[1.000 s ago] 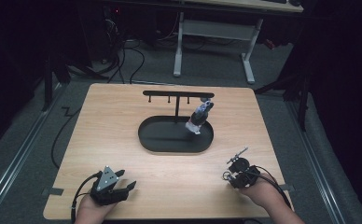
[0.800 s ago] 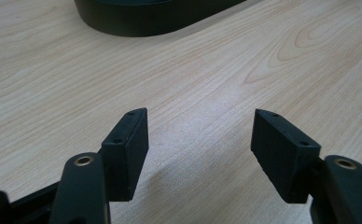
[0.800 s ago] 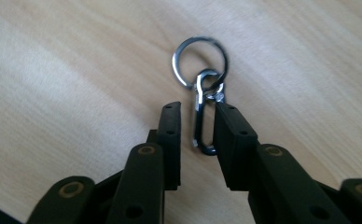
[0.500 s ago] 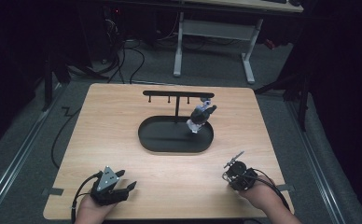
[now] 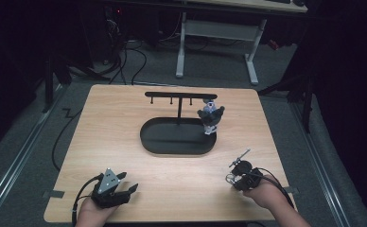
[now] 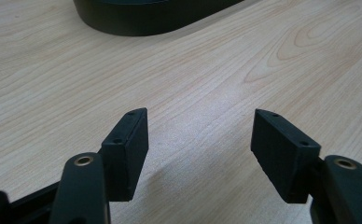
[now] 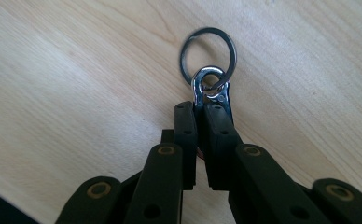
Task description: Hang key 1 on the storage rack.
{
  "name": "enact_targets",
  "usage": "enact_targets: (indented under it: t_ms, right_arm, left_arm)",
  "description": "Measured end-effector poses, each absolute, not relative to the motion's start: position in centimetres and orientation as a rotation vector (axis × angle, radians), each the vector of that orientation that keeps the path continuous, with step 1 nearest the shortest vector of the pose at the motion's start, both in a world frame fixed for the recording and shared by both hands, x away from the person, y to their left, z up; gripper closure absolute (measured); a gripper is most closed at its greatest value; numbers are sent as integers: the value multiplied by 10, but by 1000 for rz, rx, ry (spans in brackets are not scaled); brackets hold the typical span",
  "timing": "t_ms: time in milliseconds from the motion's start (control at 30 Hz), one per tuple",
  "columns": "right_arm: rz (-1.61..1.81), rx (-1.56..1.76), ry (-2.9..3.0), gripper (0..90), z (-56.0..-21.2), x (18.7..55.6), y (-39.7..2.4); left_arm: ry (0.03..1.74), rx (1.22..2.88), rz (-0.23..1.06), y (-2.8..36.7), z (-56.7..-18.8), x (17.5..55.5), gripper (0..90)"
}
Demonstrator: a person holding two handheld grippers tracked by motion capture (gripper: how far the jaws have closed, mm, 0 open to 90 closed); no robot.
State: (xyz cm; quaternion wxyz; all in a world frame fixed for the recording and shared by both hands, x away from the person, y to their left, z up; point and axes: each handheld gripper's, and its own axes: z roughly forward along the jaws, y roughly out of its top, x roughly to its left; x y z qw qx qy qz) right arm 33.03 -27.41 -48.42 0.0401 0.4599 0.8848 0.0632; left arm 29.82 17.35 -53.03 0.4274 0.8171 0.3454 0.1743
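Grip: the right hand-held gripper (image 7: 202, 114), jaws just closing, pinched the clasp of a key ring (image 7: 208, 57) near the tabletop's (image 5: 125, 123) front right corner.
Bearing: the hook stand (image 5: 179, 96) lay ahead and leftward, its bar parallel to the far edge.
Left hand-held gripper (image 6: 200, 140): open, empty.

The high view looks down and forward over the whole table (image 5: 125, 123). Both gripper views skim that tabletop closely.
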Motion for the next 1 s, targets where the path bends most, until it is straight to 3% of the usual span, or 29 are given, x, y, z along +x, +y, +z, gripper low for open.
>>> enact_targets:
  t_ms: [567, 1000]
  right_arm:
    - [230, 1369, 2692, 854, -439, 331, -278]
    - [254, 1330, 2681, 854, -400, 352, -259]
  left_arm:
    - [856, 2044, 438, 172, -531, 298, 374]
    - [860, 2032, 441, 174, -529, 298, 374]
